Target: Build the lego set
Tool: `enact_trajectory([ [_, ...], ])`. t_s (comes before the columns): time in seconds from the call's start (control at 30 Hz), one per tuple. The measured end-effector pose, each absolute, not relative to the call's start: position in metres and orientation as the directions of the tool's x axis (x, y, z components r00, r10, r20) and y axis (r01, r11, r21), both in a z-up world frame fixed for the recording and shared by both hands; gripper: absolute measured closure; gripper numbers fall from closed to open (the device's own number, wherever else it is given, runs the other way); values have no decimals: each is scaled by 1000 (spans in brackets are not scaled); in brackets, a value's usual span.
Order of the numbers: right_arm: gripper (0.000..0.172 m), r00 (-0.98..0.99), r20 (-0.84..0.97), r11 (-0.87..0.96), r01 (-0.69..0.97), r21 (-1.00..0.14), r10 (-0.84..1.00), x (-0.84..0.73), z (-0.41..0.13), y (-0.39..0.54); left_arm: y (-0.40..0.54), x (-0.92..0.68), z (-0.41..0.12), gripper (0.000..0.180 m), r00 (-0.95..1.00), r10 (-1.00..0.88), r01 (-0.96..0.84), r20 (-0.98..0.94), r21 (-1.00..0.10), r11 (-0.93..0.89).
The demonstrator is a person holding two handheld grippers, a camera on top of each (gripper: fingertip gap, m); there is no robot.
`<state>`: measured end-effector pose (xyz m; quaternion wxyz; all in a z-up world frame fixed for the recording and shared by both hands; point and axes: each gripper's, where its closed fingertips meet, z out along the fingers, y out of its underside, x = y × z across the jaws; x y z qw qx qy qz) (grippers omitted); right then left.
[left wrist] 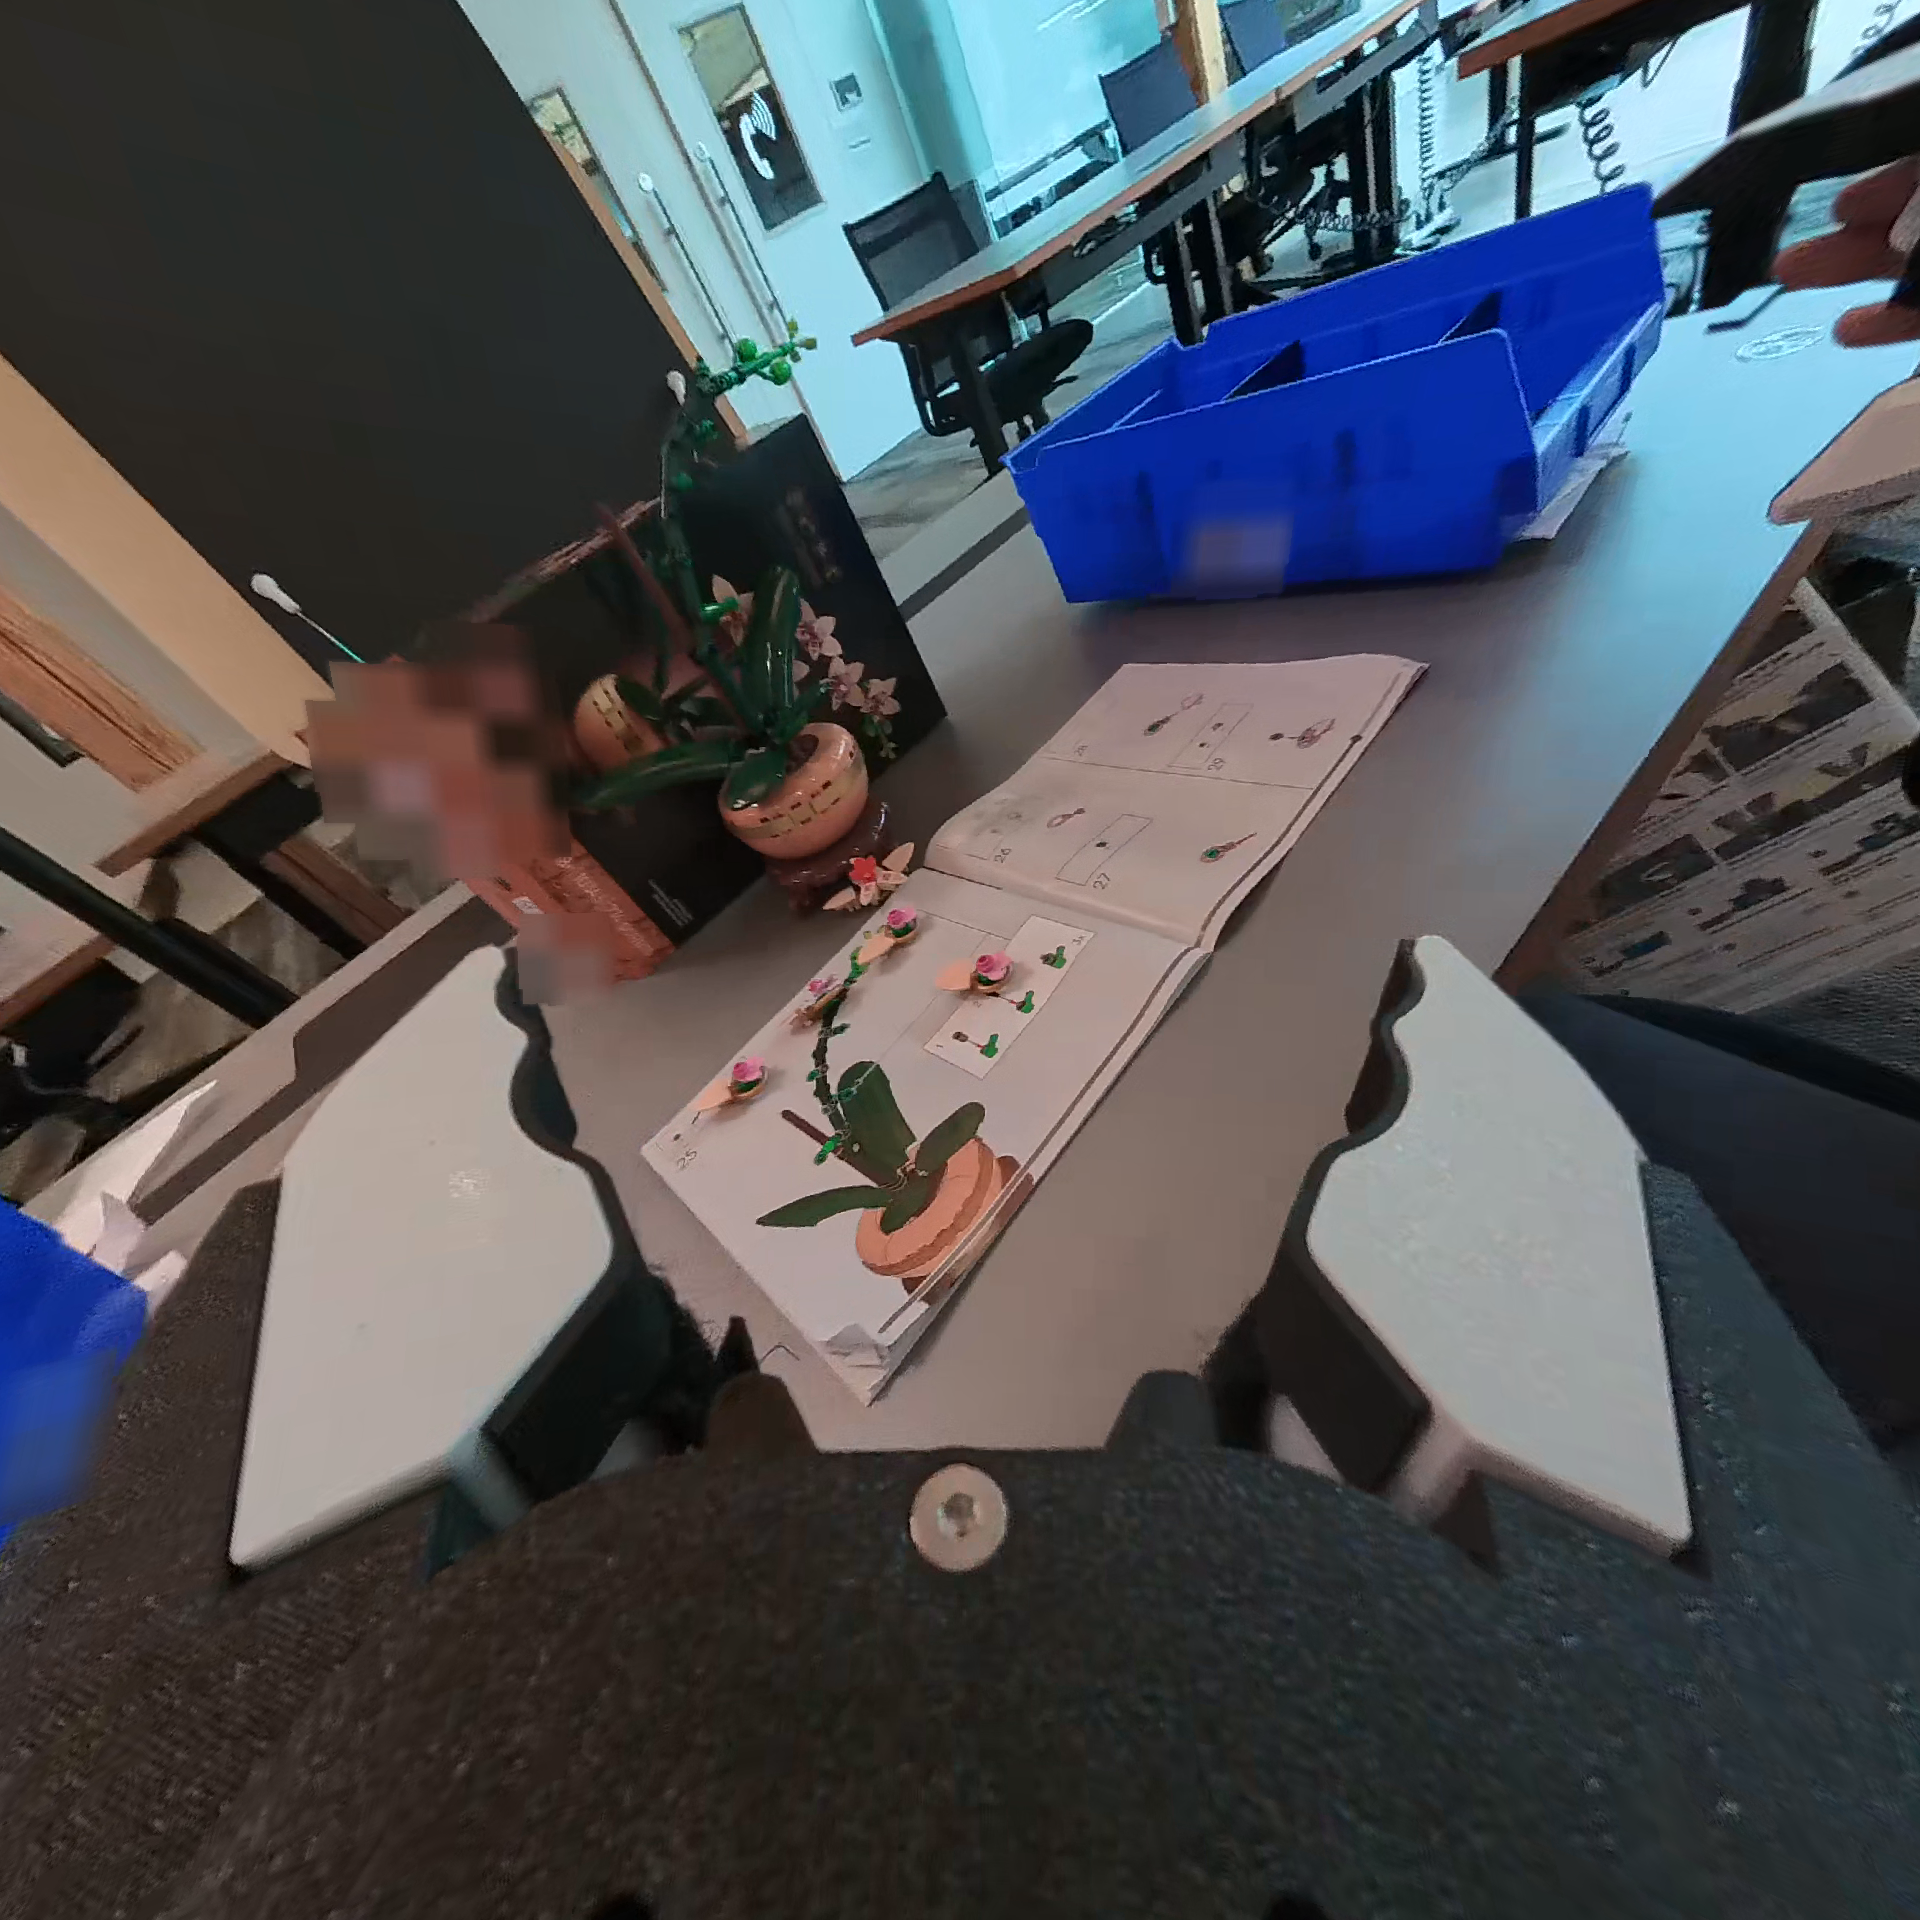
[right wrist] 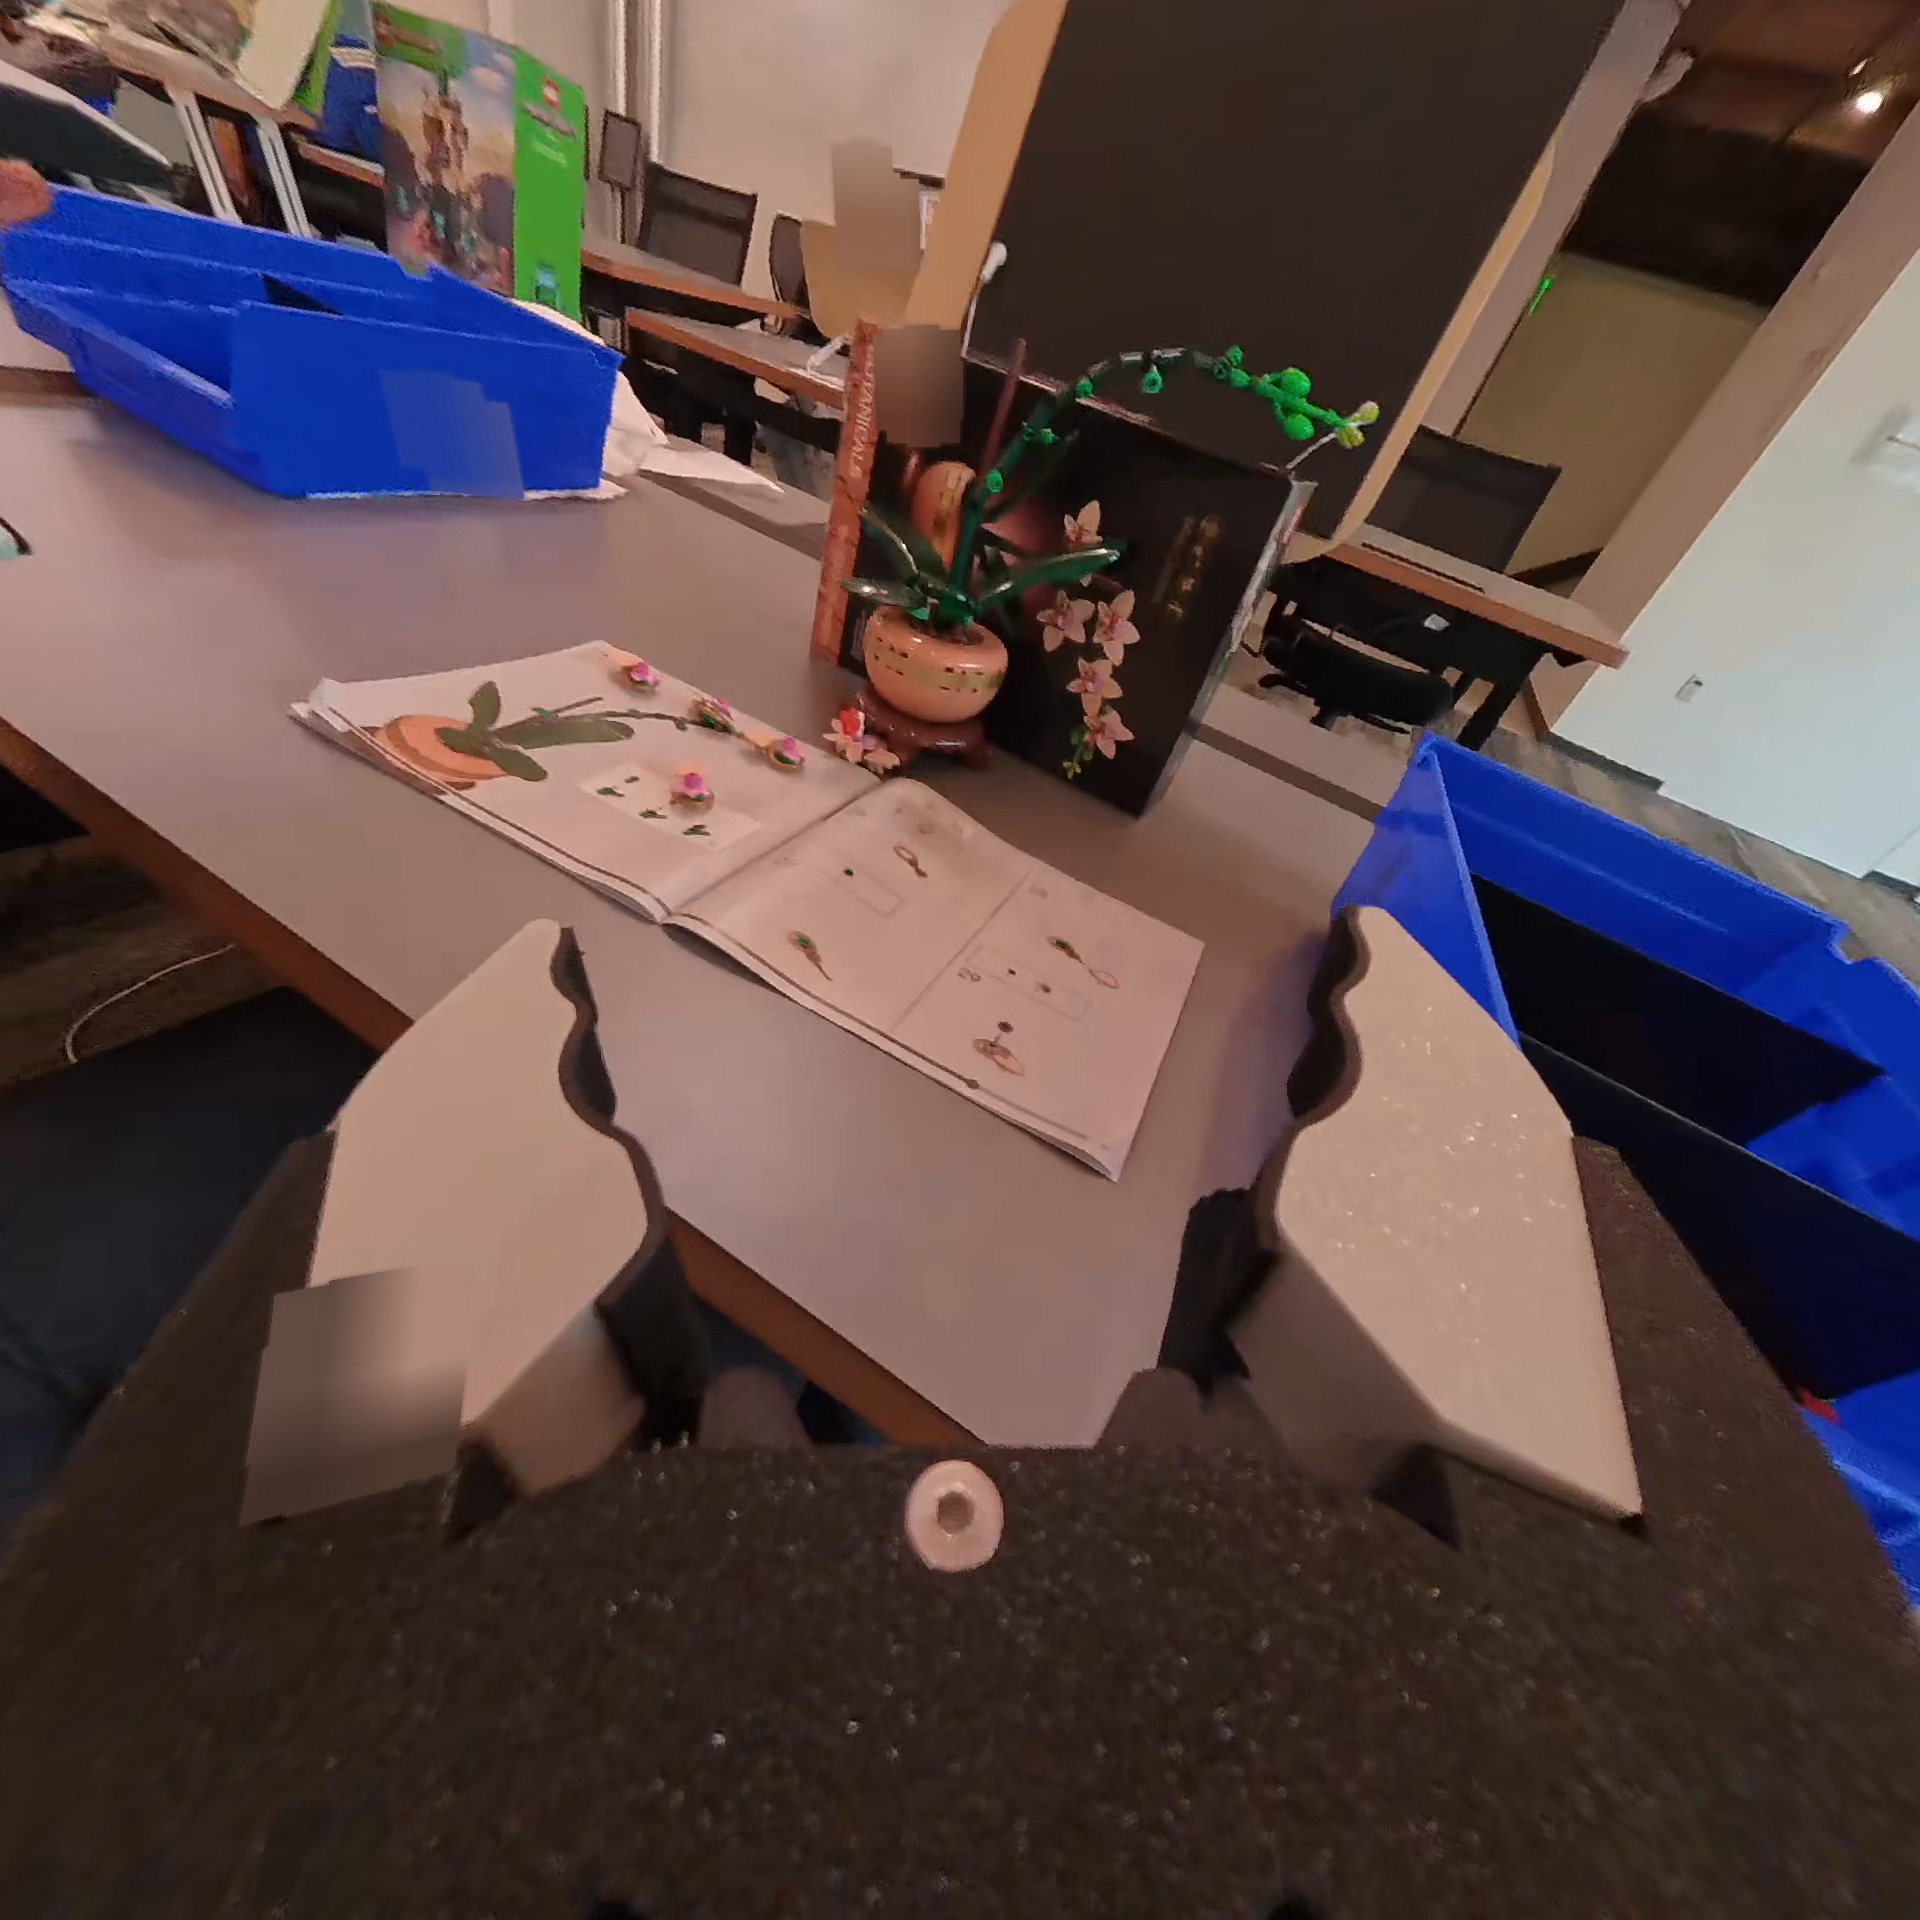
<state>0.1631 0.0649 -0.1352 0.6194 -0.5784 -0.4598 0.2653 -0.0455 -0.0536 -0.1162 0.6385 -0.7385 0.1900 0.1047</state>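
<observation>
left gripper (left wrist: 951, 997) gaped wide, bare, low centre over booklet (left wrist: 1039, 935) | right gripper (right wrist: 956, 997) likewise wide, bare, above booklet's near edge | brick orchid (right wrist: 935, 644) mid-frame against black box (right wrist: 1174, 623) | blue bin (right wrist: 1662, 997) right | writing unreadable
</observation>
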Motion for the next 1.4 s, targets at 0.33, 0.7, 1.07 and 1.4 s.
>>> enact_trajectory([
  [0.33, 56, 255, 294, 202, 331, -922, 921, 101, -186, 50, -40, -76, -162, 43, 932, -236, -326, -275, -922, -211],
  [0.7, 91, -19, 199, 193, 358, -914, 980, 0, -205, 52, -13, -104, -183, 88, 940, -310, -226, -144, -942, -247],
  [1.07, 127, -61, 27, 59, 624, -779, 998, -75, -258, 82, 35, -142, -219, 112, 953, -258, -251, -161, -893, -372],
  [1.4, 154, -91, -36, 40, 717, -696, 995, -83, -264, 80, 61, -184, -228, 117, 890, -377, -426, -255, -758, -493],
])
